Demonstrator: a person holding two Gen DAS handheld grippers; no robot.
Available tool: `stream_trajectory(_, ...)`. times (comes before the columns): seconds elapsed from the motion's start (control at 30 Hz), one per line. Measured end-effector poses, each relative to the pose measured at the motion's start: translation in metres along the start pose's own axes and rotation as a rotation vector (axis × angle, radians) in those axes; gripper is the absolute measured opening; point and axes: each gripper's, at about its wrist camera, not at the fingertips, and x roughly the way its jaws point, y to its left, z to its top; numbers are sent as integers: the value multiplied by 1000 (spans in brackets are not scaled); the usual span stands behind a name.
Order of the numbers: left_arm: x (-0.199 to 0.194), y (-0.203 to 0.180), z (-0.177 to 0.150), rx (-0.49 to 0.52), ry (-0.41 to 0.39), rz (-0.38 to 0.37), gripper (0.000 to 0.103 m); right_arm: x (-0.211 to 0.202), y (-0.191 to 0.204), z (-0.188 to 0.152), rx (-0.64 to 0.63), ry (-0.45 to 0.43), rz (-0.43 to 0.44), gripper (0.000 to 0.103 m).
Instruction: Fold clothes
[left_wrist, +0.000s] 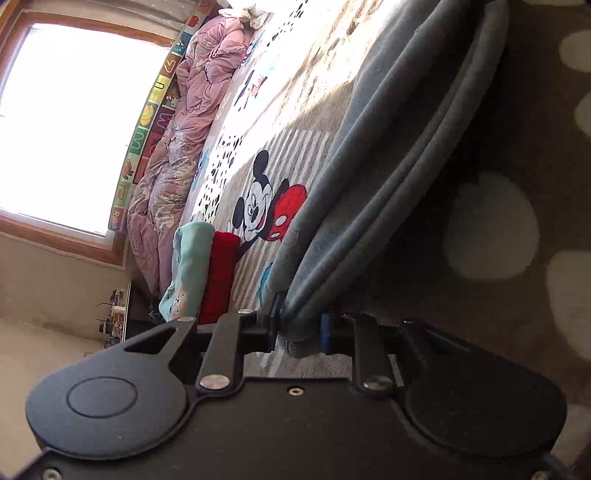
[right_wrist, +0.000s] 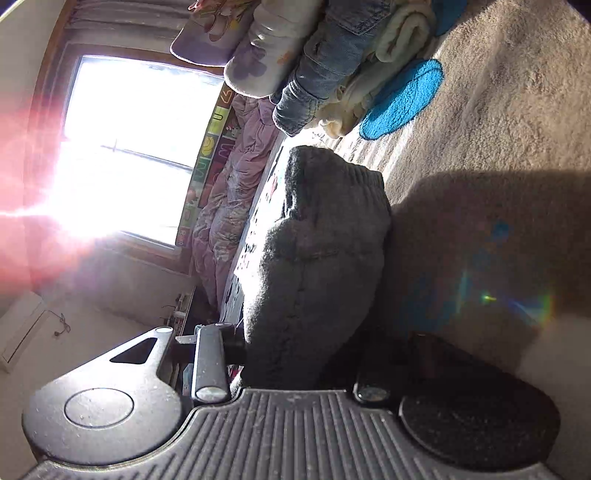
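Note:
A grey fleece garment (left_wrist: 388, 155) lies in several folded layers over the patterned bed cover (left_wrist: 266, 110), stretching away in the left wrist view. My left gripper (left_wrist: 301, 326) is shut on its near edge, the blue pads (left_wrist: 327, 332) pinching the stacked layers. In the right wrist view the same grey garment (right_wrist: 317, 258) bunches up thick, with a ribbed band at its far end. My right gripper (right_wrist: 295, 363) is shut on that bunch; the fabric fills the gap and hides the right finger.
Folded teal (left_wrist: 190, 266) and red (left_wrist: 221, 273) clothes stand stacked beside a Mickey Mouse print (left_wrist: 264, 206). A pink quilt (left_wrist: 177, 147) runs along the window side. Jeans (right_wrist: 325, 66), a cream blanket (right_wrist: 391, 48) and pillows (right_wrist: 258, 55) are piled at the far end.

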Motion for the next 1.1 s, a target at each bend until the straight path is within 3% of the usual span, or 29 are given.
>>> stream_trajectory(0.17,23,10,-31,24,93,115,22,39,20,-35,-100,78,20,38)
stream_trajectory(0.2,26,7,-34,20,105,73,24,45,24,-41,-138,90,4,38)
stream_trajectory(0.27,28,11,-39,-6,164,-100,36,45,34,-47,-198,102,-40,39)
stream_trajectory(0.37,24,29,-44,-57,213,-282,40,26,41,-40,-162,152,-83,48)
stream_trajectory(0.4,21,42,-46,-103,217,-333,47,15,45,-40,-183,155,-112,53)
stream_trajectory(0.43,19,59,-49,-174,209,-353,47,4,50,-41,-227,148,-144,58)
stream_trajectory(0.6,23,131,-65,-609,163,-385,52,-39,75,-38,-469,16,-245,64)
stream_trajectory(0.73,53,162,-70,-914,156,-456,52,-27,84,-25,-591,1,-258,67)
stream_trajectory(0.8,71,164,-66,-973,177,-495,52,-7,82,-15,-614,26,-251,67)
stream_trajectory(0.9,98,159,-64,-965,220,-517,52,18,88,-7,-646,52,-237,69)
stream_trajectory(1.1,146,147,-68,-1048,318,-579,52,59,82,-1,-648,145,-217,73)
